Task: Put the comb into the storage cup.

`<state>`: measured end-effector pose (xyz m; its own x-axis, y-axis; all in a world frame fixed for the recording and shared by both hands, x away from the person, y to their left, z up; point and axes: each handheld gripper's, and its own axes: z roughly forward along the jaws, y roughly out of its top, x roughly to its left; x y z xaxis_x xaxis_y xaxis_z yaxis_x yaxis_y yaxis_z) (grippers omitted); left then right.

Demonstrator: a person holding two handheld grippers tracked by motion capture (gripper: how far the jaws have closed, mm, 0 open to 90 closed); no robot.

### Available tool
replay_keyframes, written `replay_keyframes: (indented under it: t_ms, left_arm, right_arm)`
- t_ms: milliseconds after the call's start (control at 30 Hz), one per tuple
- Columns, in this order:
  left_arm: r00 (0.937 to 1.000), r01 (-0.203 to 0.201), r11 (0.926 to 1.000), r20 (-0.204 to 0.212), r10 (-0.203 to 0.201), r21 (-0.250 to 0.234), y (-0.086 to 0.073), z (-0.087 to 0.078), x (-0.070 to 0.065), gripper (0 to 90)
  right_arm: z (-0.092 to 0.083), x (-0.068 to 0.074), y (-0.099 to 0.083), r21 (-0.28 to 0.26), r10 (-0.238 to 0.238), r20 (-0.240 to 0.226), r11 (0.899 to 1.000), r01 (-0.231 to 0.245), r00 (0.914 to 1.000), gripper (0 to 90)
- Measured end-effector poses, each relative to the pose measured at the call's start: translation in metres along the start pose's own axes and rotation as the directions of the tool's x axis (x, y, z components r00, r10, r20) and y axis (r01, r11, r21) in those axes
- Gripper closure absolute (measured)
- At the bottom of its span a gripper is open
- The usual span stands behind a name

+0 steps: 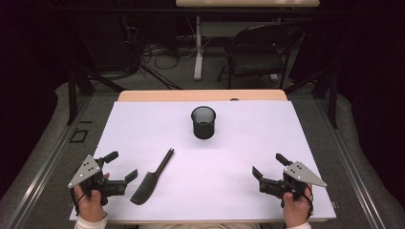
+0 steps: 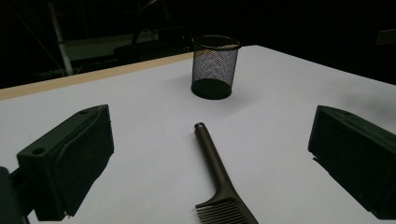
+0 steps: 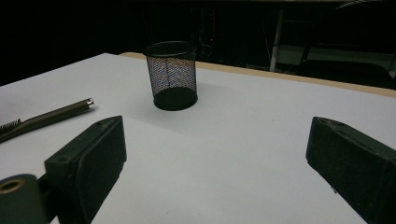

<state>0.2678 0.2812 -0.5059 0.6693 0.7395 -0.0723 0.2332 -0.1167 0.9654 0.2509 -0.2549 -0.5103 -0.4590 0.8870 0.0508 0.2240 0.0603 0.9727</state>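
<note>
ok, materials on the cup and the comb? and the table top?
Cup: black wire mesh, likely metal; you see through the wall, and it has a solid rim and base. Comb: dark, matte, probably moulded plastic, with a small shiny, metal-looking cap at the handle tip. Table top: flat matte white sheet, with a pale wood-look edge at the far side.

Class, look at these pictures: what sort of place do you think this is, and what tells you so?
Probably a lab or workshop set up for recording, not a home. A white-covered table stands amid dark surroundings, loose cables lie on the floor behind it, and a folding chair stands by another table's leg.
</note>
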Motion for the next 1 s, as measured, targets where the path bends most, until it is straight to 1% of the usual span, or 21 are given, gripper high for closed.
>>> replay_keyframes:
  t_ms: [33,100,133,267,333,433,467,500,533,567,600,667,733,867,900,967,1000]
  left_arm:
    - [1.0,0.003,1.0,-0.003,-0.003,-0.002,0.0,0.0,0.0,0.4]
    - [1.0,0.005,1.0,0.001,-0.005,-0.002,0.001,0.001,0.0,0.4]
    - [1.0,0.006,1.0,0.0,-0.006,0.003,0.0,0.002,0.0,0.4]
    - [0.9998,0.021,0.9996,-0.001,-0.021,0.018,0.0,0.005,-0.001,0.4]
    - [0.9996,0.024,0.9992,-0.018,-0.024,0.031,-0.001,0.008,-0.002,0.4]
    - [0.9994,0.035,0.9987,-0.006,-0.034,0.037,-0.001,0.008,-0.002,0.4]
    - [0.9995,0.032,0.9988,-0.005,-0.032,0.038,-0.002,0.008,-0.002,0.4]
    - [0.9996,0.029,0.9982,-0.009,-0.028,0.053,-0.002,0.009,-0.003,0.4]
    - [0.9996,0.029,0.9982,-0.009,-0.028,0.053,-0.002,0.009,-0.003,0.4]
    - [0.9995,0.026,0.9978,-0.019,-0.025,0.061,-0.002,0.009,-0.003,0.4]
    - [0.9993,0.026,0.9974,-0.027,-0.024,0.068,-0.002,0.009,-0.004,0.4]
    - [0.9991,0.03,0.9969,-0.03,-0.028,0.073,-0.002,0.01,-0.005,0.4]
    - [0.9991,0.022,0.9964,-0.039,-0.019,0.082,-0.001,0.011,-0.006,0.4]
    - [0.9987,0.037,0.9946,-0.038,-0.033,0.097,0.002,0.011,-0.007,0.4]
    - [0.9987,0.041,0.9951,-0.035,-0.038,0.09,0.003,0.011,-0.007,0.4]
    - [0.9988,0.028,0.9964,-0.042,-0.025,0.08,0.007,0.011,-0.008,0.7]
    - [0.9985,0.028,0.9966,-0.05,-0.024,0.078,0.009,0.011,-0.008,1.4]
  right_arm:
    - [0.0,-0.001,-0.001,0.009,-0.008,-0.001,1.0,0.008,1.0,5.1]
    - [0.001,-0.001,-0.001,0.005,-0.01,-0.003,1.0,0.01,1.0,5.1]
    - [0.001,-0.001,-0.002,0.014,-0.007,-0.005,1.0,0.007,1.0,5.1]
    - [0.003,-0.001,-0.002,0.015,-0.011,-0.013,1.0,0.011,0.9999,5.1]
    - [0.003,-0.001,-0.002,0.02,-0.015,-0.013,1.0,0.015,0.9998,5.1]
    - [0.005,-0.002,-0.002,0.023,-0.014,-0.014,1.0,0.015,0.9998,5.1]
    - [0.005,-0.002,-0.002,0.023,-0.014,-0.014,1.0,0.015,0.9998,5.1]
    - [0.006,-0.002,-0.002,0.017,-0.011,-0.018,1.0,0.012,0.9998,5.1]
    - [0.006,-0.002,-0.002,0.017,-0.011,-0.018,1.0,0.012,0.9998,5.1]
    - [0.006,0.0,-0.002,0.028,-0.021,-0.02,0.999,0.022,0.9996,5.1]
    - [0.007,0.001,-0.002,0.026,-0.019,-0.022,0.999,0.02,0.9996,5.1]
    - [0.006,0.001,-0.002,0.032,-0.026,-0.026,0.999,0.026,0.9993,5.1]
    - [0.006,0.002,-0.002,0.036,-0.031,-0.026,0.999,0.032,0.9992,5.1]
    - [0.007,0.003,-0.003,0.037,-0.03,-0.029,0.999,0.031,0.9991,5.1]
    - [0.007,0.003,-0.003,0.038,-0.029,-0.031,0.999,0.03,0.9991,5.1]
    - [0.008,0.004,-0.003,0.038,-0.03,-0.031,0.999,0.031,0.9991,5.1]
    - [0.008,0.003,-0.004,0.042,-0.034,-0.029,0.999,0.035,0.999,5.1]
